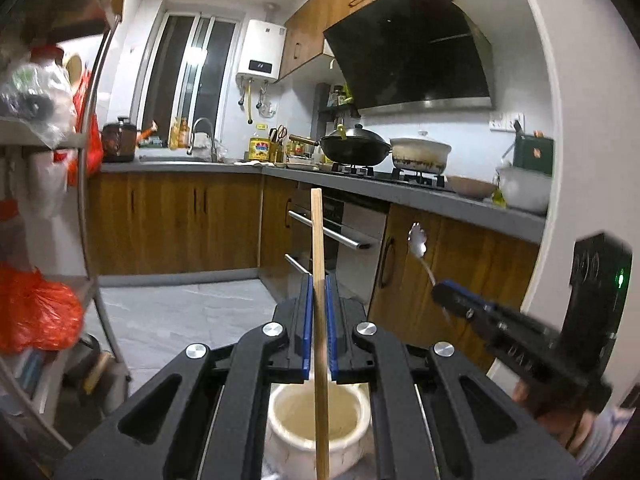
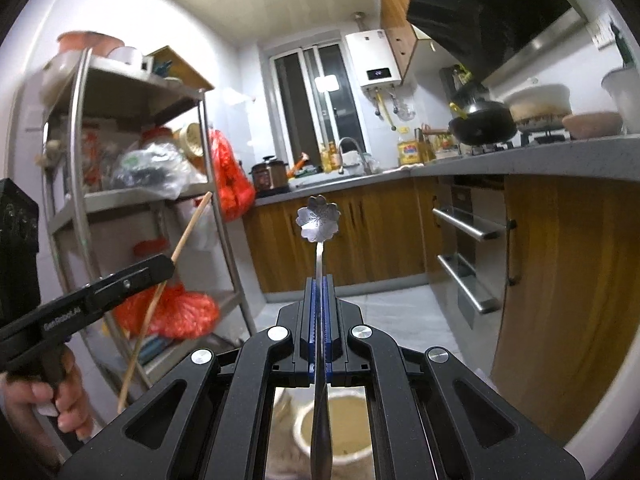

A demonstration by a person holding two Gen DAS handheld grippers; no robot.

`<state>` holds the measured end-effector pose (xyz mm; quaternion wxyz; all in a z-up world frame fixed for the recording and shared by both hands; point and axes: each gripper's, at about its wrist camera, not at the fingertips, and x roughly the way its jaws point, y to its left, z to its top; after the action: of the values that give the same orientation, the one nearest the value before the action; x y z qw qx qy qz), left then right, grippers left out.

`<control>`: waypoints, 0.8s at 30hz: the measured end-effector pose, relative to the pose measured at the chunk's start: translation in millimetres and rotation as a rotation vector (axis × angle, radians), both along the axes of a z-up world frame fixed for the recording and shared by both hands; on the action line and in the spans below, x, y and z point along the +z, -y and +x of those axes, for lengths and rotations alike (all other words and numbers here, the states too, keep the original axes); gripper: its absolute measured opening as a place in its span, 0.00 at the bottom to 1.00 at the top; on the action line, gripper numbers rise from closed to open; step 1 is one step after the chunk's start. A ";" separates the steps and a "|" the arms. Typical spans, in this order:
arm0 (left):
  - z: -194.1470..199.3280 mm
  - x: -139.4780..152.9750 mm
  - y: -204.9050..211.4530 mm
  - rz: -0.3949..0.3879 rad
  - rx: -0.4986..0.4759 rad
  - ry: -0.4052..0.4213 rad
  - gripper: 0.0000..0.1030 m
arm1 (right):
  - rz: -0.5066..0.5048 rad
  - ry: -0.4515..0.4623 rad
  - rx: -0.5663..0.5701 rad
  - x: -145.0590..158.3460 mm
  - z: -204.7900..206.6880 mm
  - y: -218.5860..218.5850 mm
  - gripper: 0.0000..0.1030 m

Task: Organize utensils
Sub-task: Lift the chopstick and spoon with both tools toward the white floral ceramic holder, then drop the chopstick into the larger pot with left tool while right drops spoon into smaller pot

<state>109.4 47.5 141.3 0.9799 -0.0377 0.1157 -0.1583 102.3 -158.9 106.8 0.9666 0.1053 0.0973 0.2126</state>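
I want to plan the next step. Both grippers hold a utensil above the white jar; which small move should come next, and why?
Probably lower the left gripper so the chopstick goes further into the jar. The chopstick stands nearly upright with its lower end already in the jar's mouth, while the right gripper holds the spoon with its flower-shaped end up, also above the jar.

Open floor ahead, clutter at the sides

Grey floor (image 2: 400, 312) at frame centre lies clear; metal shelf rack (image 2: 80, 200) crowds the left, cabinets (image 2: 560, 280) and oven handles (image 2: 464, 226) the right, white ceramic pot (image 1: 312, 424) below.
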 end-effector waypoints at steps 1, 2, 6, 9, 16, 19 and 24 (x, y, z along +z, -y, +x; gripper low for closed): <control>8.8 -0.9 1.6 -0.021 -0.008 -0.003 0.06 | 0.021 -0.009 0.000 -2.2 8.7 -0.4 0.04; 15.5 -2.3 4.2 -0.029 -0.004 0.000 0.06 | 0.032 -0.013 -0.003 -3.8 13.0 -1.5 0.04; 34.7 -9.4 14.8 -0.062 0.010 0.024 0.06 | 0.036 -0.021 -0.030 -14.6 31.8 -10.0 0.04; 48.8 -16.8 24.0 -0.060 0.023 0.031 0.06 | 0.012 -0.035 -0.047 -25.7 42.5 -17.8 0.04; 57.6 -48.9 25.2 -0.014 0.032 -0.028 0.06 | -0.073 -0.113 -0.049 -54.2 53.9 -25.0 0.04; 48.7 -59.1 17.7 -0.008 0.013 -0.080 0.06 | -0.116 -0.140 -0.021 -62.2 47.0 -25.5 0.04; 37.9 -74.8 12.7 0.029 0.004 -0.148 0.06 | -0.148 -0.177 0.013 -69.9 34.3 -25.3 0.04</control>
<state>147.3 34.8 66.5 0.9694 -0.0353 0.1900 -0.1515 136.6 -133.6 36.9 0.9579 0.0513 0.1985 0.2009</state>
